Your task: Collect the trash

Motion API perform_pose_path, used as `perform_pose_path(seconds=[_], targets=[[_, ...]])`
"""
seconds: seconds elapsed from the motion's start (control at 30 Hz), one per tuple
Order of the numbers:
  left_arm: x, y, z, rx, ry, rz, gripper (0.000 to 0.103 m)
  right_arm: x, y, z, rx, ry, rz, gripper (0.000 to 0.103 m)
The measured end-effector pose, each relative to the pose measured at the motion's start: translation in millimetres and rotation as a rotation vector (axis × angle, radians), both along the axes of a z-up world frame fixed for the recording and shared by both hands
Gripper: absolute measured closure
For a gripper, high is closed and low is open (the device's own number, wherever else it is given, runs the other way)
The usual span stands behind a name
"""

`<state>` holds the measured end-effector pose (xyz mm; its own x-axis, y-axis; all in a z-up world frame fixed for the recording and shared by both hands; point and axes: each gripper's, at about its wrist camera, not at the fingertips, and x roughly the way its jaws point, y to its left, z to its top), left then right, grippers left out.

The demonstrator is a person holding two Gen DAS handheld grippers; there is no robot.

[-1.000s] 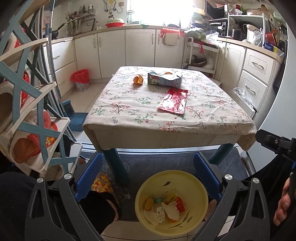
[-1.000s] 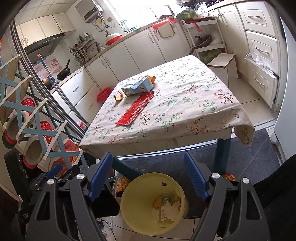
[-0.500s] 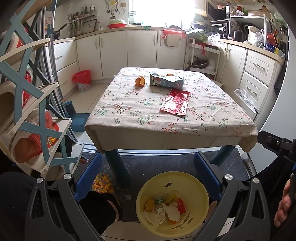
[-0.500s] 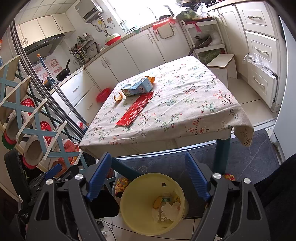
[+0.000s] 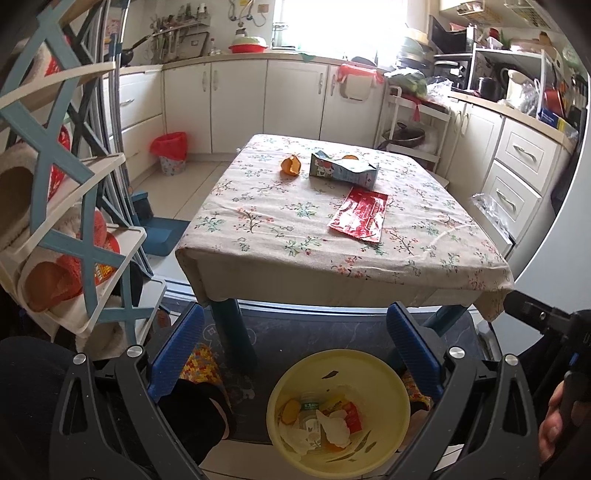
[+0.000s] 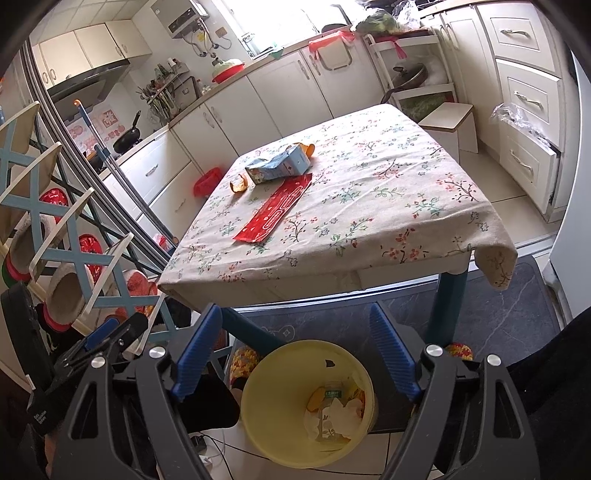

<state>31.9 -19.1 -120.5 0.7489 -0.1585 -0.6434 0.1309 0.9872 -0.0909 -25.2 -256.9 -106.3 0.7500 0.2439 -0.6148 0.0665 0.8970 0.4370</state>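
Daylight enters through the window (image 5: 343,22) behind the counter, blown out to white in both views. The tabletop (image 5: 266,221) is evenly lit; the floor beneath lies in soft shadow. Fisheye bending is strong at the edges, corners black. Focus appears adequate throughout.

the right gripper (image 6: 295,354) fills the bottom of the frame, its blue fingers (image 6: 197,352) spread wide with nothing between them. below them, at lower centre, a yellow bin (image 6: 280,417) stands on the floor with scraps of paper and peel inside. the worktop (image 6: 369,206), under a flowered cloth, takes up the middle. on it, toward upper centre, a crushed blue carton (image 6: 277,168) lies on its side, a red wrapper (image 6: 275,214) flat just below it, and a bit of orange peel (image 6: 238,184) to the carton's left.
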Motion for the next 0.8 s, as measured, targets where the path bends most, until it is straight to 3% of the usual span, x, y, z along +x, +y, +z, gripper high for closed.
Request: perform_pose_path(seconds=[0.27,0.53,0.8], targets=[[19.0,13.1,17.5,-0.029,-0.027,0.027,0.008,12.0,-0.6,-5.2,0.031,0.033,0.000,0.024],[64.7,16.8,36.4,-0.011,-0.042,0.017,0.008,40.3,5.8,-2.0,0.055,0.047,0.024,0.024],[122.0,18.2,38.1,-0.009,-0.007,0.011,0.008,83.5,9.9,1.9,0.008,0.088,0.074,0.023]])
